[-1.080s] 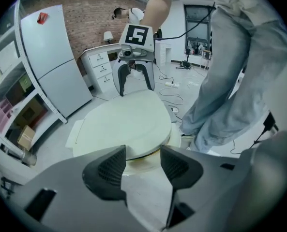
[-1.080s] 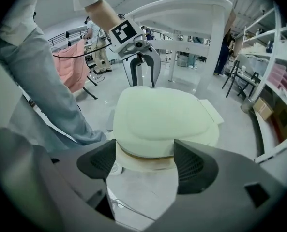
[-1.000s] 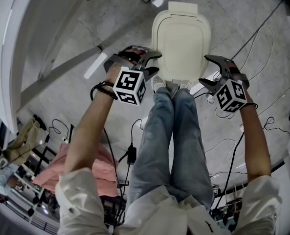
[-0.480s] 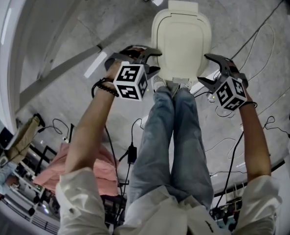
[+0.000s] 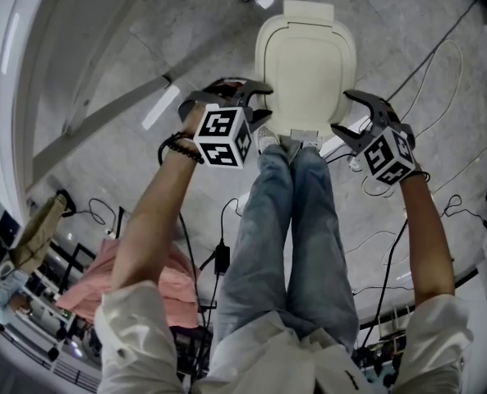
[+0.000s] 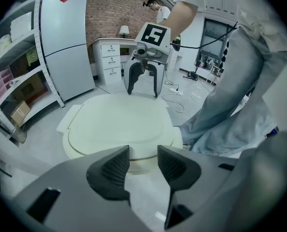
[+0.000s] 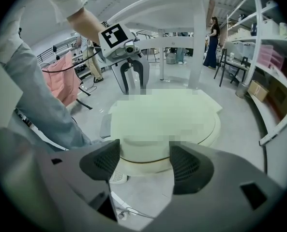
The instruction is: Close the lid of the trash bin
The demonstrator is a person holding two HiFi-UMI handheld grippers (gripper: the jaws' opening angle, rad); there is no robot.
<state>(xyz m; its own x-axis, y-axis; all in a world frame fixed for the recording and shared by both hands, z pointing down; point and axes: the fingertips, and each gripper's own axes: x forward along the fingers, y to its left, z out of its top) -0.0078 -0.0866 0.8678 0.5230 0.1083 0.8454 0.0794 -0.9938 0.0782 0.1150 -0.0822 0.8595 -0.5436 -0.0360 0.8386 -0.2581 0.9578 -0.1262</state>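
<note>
**Both grippers out front, jaws closing on nothing**

Left gripper (image 5: 259, 105) and right gripper (image 5: 342, 113) are held ahead of the body, side by side and well apart, both pitched steeply down. Left forearm (image 5: 149, 220) and right forearm (image 5: 428, 228) are stretched forward, bare below white sleeves (image 5: 128, 327). There is a dark bead bracelet (image 5: 177, 148) on the left wrist. In the left gripper view the pads (image 6: 115, 167) are closing with a narrow, empty gap. In the right gripper view the pads (image 7: 102, 161) are closing with a wider gap, also empty.
</note>
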